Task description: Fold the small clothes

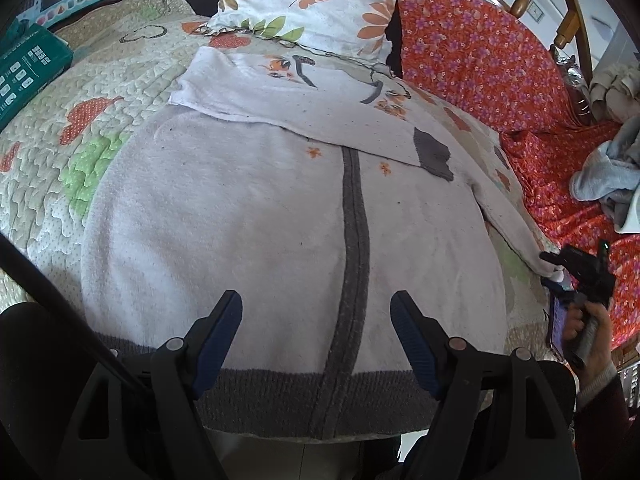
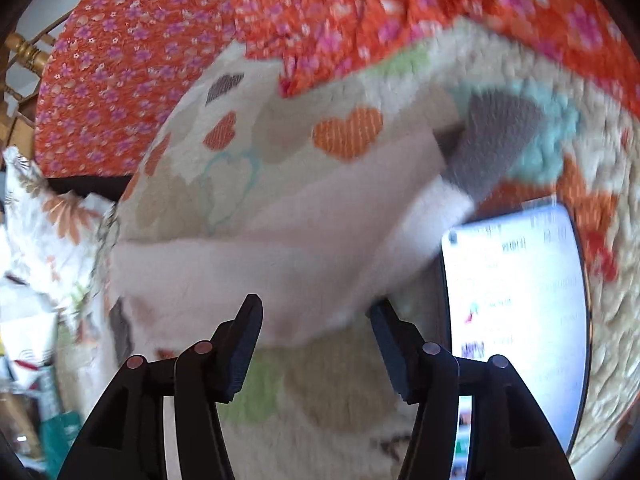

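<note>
Pale lilac knit cardigan with grey trim (image 1: 248,216) lies flat on the quilted heart-print bedspread (image 1: 60,120), one sleeve already across its chest. Your left gripper (image 1: 316,320) hovers above the cardigan's grey hem, jaws wide, holding nothing. Right of the cardigan body, your right gripper (image 2: 316,320) is also wide open at the outstretched sleeve (image 2: 280,248), unclamped. Soft, light, floppy knit; pinch the sleeve near its grey cuff (image 2: 496,136).

A lit phone (image 2: 516,320) lies just beside the right gripper (image 2: 316,320) and the sleeve (image 2: 280,240); the floral pillow (image 1: 312,0) and orange cover (image 1: 480,60) hem the cardigan (image 1: 240,220).
</note>
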`<state>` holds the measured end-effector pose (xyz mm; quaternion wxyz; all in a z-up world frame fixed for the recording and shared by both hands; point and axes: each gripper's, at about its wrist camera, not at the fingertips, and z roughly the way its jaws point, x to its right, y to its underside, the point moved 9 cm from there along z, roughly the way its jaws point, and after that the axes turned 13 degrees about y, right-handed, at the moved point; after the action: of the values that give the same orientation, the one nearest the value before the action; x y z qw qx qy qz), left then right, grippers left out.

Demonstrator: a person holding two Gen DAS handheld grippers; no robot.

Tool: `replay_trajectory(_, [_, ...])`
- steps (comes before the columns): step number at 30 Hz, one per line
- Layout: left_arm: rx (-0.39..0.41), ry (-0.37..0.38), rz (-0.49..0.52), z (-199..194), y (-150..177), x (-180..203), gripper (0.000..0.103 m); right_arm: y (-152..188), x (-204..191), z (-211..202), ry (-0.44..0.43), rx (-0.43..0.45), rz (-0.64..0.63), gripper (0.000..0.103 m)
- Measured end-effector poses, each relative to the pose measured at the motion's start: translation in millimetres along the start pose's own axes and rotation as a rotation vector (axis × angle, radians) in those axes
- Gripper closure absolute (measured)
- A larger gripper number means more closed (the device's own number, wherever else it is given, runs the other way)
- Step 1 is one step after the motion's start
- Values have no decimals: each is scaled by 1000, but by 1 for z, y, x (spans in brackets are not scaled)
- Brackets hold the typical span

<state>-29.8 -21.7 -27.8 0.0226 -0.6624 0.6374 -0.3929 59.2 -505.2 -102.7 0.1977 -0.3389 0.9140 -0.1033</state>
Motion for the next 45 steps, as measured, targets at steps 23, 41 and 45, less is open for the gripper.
replay_trajectory(23, [130,128,-169,-74,-7,-54,27,255,-458,-79,-200,248,-1169,95])
replay_trajectory(41, [96,205,-203,-70,5,-66,26,268,-392,-65,-188,146,-1185,46])
replay_trajectory(45, [97,217,-218,-70,3,-67,26,223,-386,-43,-120,122,-1039,46])
